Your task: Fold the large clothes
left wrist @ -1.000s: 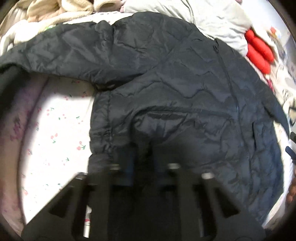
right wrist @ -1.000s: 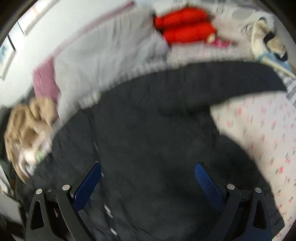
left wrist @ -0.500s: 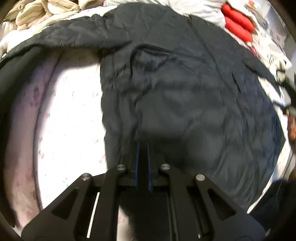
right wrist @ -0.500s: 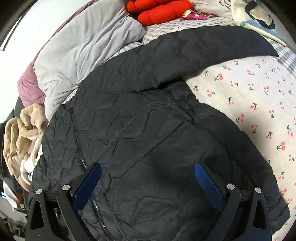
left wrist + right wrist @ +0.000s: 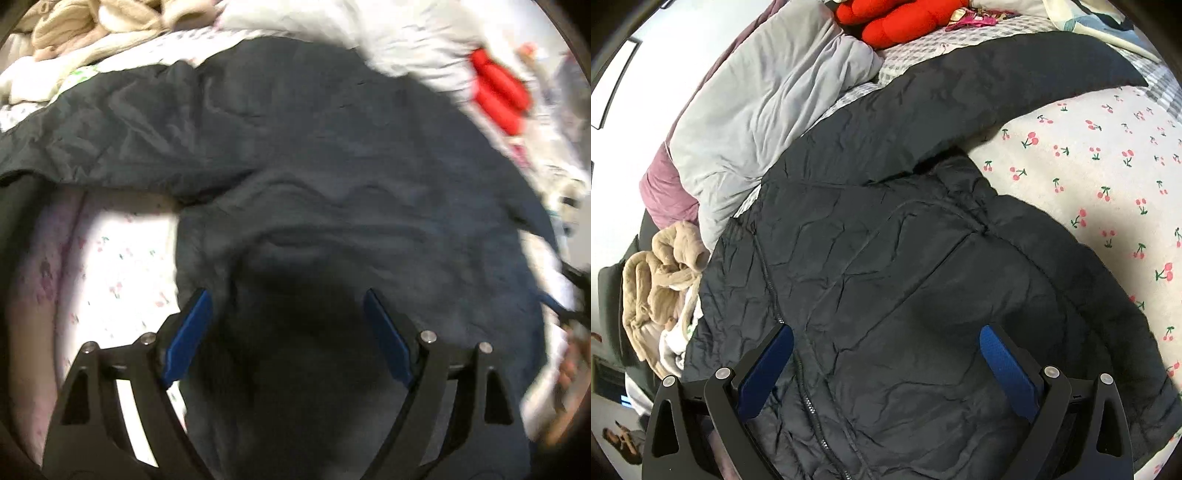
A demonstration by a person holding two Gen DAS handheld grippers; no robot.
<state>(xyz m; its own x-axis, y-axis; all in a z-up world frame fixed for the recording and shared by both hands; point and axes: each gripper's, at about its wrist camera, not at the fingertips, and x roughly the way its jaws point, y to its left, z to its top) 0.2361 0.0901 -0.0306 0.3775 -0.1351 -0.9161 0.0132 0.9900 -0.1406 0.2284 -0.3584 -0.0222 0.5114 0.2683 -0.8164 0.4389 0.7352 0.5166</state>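
While both tools hang over the bed, I see the dark quilted jacket [image 5: 923,258] spread flat on the cherry-print sheet [image 5: 1108,155], directly beneath and ahead of each of them. My left tool [image 5: 284,321] has its blue pads [image 5: 188,336] spread wide with nothing between them, the jacket's lower body just below. My right tool [image 5: 886,358] is likewise spread and holds nothing, hovering above the front panel beside the zip [image 5: 809,402]. From the right tool the jacket's long axis runs away and to the left, one sleeve [image 5: 1034,66] reaching ahead to the right toward the red cushions [image 5: 897,18]; the other sleeve [image 5: 110,129] stretches ahead-left of the left tool. Half a second ago my left tool's pads were pressed together; now they stand apart, and its view is blurred
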